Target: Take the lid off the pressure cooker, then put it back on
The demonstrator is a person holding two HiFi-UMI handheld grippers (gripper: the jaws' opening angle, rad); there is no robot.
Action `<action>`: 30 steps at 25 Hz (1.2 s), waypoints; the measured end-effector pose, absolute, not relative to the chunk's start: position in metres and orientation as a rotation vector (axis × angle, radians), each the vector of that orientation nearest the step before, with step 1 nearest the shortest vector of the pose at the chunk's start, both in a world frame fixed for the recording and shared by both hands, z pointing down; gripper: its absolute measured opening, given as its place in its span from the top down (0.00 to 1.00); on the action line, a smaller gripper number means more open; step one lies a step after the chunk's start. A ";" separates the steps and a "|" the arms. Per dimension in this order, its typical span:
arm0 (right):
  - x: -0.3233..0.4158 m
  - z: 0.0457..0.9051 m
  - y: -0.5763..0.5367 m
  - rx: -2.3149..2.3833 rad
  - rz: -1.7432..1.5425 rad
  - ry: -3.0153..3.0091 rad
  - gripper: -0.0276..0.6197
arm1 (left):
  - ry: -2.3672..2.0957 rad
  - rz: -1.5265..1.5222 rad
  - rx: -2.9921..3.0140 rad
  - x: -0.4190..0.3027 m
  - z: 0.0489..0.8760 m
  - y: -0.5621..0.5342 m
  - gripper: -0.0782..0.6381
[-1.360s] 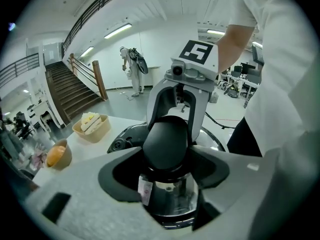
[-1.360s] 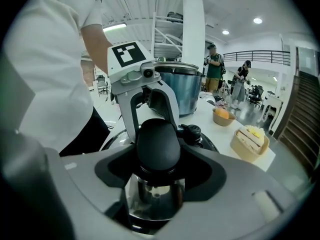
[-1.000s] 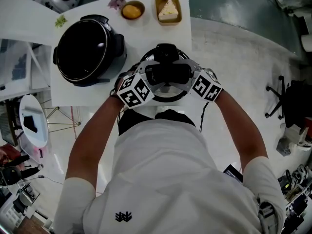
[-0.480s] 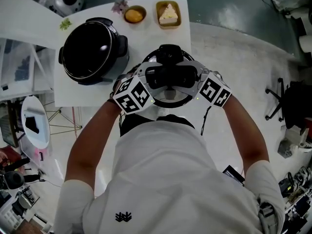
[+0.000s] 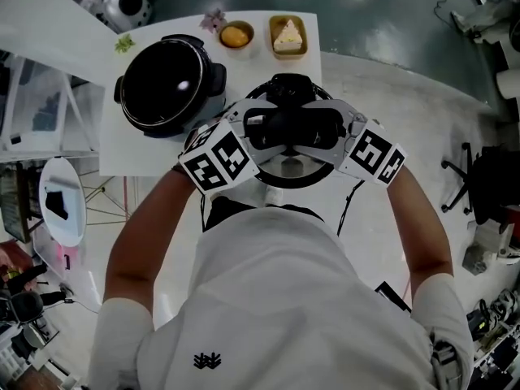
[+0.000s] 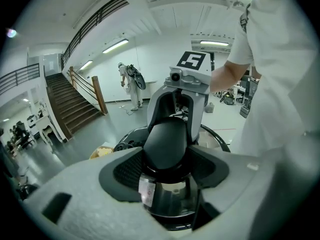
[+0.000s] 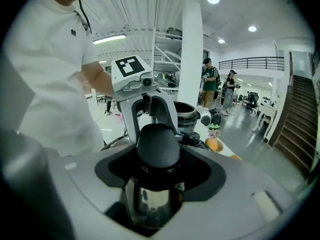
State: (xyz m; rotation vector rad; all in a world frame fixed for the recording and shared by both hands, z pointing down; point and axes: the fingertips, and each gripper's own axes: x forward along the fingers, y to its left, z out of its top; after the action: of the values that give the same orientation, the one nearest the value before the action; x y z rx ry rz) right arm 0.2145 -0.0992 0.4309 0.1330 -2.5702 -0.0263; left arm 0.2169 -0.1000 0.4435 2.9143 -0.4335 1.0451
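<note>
- While held clear of the pot, the lid (image 5: 286, 171) sits at centre frame in the head view; it hangs over the lower right corner of the white table (image 5: 122, 149), close to the person's chest; black handle (image 5: 292, 127) on top.
- Left gripper (image 6: 167, 156): jaws clamped on the lid's handle from the left of frame; dark pads (image 6: 126, 169) pressed against it.
- Right gripper (image 7: 157, 159): jaws clamped on the same handle from the opposite side; the two grippers face each other across the lid.
- Pressure cooker (image 5: 215, 78): open, dark inside; stands on the table, upper left of centre; just beside the lid, not touching it.
- Round bowl (image 5: 222, 36) with an orange item, and rectangular dish (image 5: 274, 39) with a pale wedge: side by side at the table's far edge, top centre.
</note>
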 end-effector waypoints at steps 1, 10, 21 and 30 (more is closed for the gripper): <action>0.213 0.424 -0.098 0.134 -0.030 -2.573 0.51 | -0.433 1.038 2.917 0.216 0.437 -0.099 0.51; 0.182 0.373 -0.096 0.109 -0.067 -2.597 0.51 | -0.478 1.036 2.929 0.185 0.384 -0.098 0.51; 0.101 0.325 -0.108 0.049 -0.149 -2.624 0.51 | -0.593 1.054 2.941 0.102 0.333 -0.110 0.51; 0.022 0.308 -0.130 0.011 -0.174 -2.647 0.51 | -0.654 1.084 2.928 0.023 0.315 -0.132 0.51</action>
State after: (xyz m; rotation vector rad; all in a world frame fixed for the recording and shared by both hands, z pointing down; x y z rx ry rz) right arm 0.0223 -0.1304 0.3075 0.0113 -2.6468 -0.1742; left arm 0.0232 -0.1325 0.3152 2.9281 -0.6535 1.0843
